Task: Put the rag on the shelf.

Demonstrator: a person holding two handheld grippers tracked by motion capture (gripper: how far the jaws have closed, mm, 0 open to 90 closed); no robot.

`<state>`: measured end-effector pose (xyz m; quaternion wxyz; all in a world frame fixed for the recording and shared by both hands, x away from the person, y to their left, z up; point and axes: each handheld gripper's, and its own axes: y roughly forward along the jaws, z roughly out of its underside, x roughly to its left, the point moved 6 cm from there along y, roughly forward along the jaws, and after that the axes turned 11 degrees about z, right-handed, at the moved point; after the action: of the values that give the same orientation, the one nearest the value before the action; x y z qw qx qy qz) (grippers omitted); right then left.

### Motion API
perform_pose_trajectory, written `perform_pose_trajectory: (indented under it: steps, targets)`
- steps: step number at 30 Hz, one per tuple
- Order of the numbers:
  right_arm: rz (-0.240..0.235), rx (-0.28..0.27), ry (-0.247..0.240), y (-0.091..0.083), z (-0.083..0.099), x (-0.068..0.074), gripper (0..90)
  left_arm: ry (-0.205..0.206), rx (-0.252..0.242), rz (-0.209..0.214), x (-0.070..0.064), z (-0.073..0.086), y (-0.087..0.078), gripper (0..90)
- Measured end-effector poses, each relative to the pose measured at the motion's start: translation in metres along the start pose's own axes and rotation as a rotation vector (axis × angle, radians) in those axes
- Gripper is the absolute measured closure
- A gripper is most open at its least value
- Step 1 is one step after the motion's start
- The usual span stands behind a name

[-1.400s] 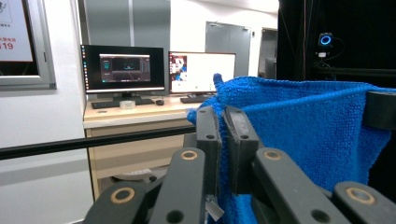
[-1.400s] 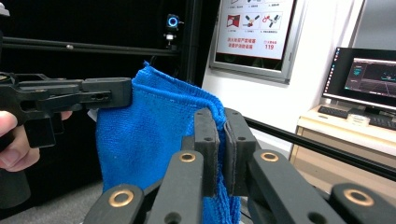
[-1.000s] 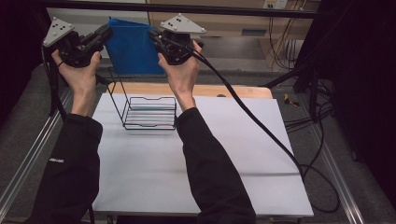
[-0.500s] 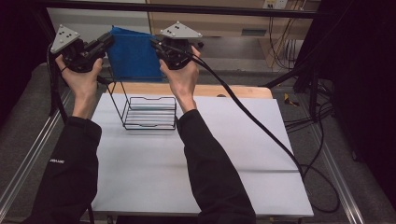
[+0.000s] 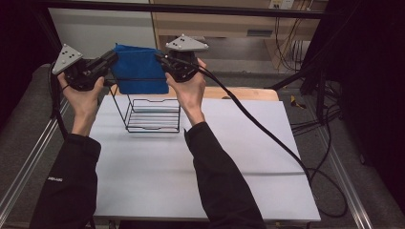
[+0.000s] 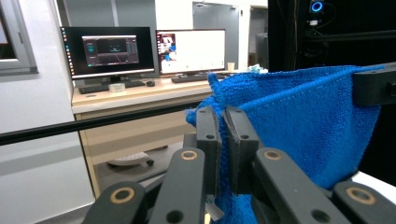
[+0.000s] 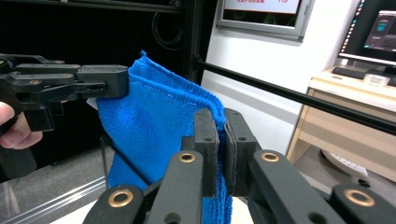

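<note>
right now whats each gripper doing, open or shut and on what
Left gripper: shut on one top corner of the blue cloth.
Right gripper: shut on the cloth's other top corner, cloth held above the wire rack.

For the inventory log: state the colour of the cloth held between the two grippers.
The terry cloth is plain bright blue, clearest in the left gripper view.

Two lit monitors (image 6: 144,49) sit on a wooden desk (image 6: 135,95) with keyboards (image 6: 99,87) in front. On the white tabletop (image 5: 200,162) a wooden board (image 5: 253,93) lies along the far edge.
</note>
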<state>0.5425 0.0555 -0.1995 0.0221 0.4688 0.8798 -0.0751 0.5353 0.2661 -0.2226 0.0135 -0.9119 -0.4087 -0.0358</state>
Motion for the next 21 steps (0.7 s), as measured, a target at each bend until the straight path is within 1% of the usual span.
perform_pose_trajectory:
  steps: [3, 6, 11, 17, 21]
  targets:
    - [-0.011, 0.013, -0.005, -0.002, 0.003, 0.002, 85.8, 0.007, 0.014, 0.012, -0.002, 0.004, -0.002, 85.1]
    - [-0.020, 0.018, -0.013, -0.005, 0.004, 0.004, 85.7, 0.008, 0.008, 0.019, -0.003, 0.005, -0.006, 85.1]
    - [-0.038, 0.030, -0.022, -0.008, 0.005, 0.009, 85.4, 0.007, 0.017, 0.028, -0.004, 0.008, -0.011, 84.8]
    - [-0.049, 0.051, -0.043, -0.012, 0.008, 0.013, 85.4, -0.007, 0.037, 0.042, -0.007, 0.013, -0.015, 84.1]
    - [-0.053, 0.075, -0.046, -0.016, 0.009, 0.014, 85.4, 0.002, 0.058, 0.055, -0.010, 0.016, -0.016, 83.4]
